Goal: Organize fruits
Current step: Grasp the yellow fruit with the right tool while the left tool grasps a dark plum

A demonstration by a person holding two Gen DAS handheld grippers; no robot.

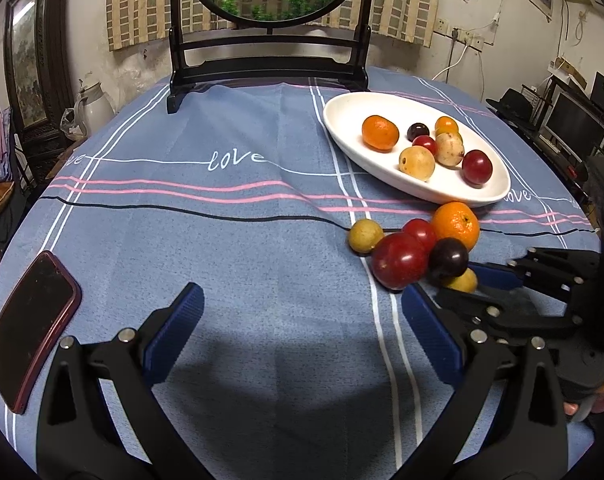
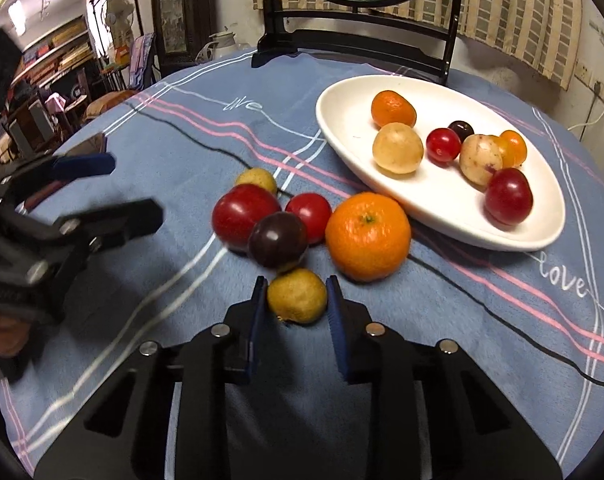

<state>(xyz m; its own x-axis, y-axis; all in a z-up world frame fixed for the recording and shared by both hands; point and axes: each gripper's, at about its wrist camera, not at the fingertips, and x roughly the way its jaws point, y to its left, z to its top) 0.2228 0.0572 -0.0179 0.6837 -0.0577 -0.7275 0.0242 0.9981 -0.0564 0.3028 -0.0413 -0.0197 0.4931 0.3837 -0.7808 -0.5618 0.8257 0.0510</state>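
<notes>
**A lived-in room in a home**

The worktop (image 1: 230, 240) is a round dining table under a blue cloth printed with "love". At 12 o'clock stands a dark wooden frame (image 1: 268, 60) holding an oval goldfish picture, with checked curtains (image 1: 401, 4) behind it. A framed painting (image 1: 26, 60) hangs at 9 o'clock, above a white kettle (image 1: 96, 106). At 3 o'clock, wall sockets (image 1: 463, 36) trail cables toward a monitor (image 1: 573, 126). In the right wrist view, crowded shelves (image 2: 58, 56) fill 10 o'clock.
</notes>
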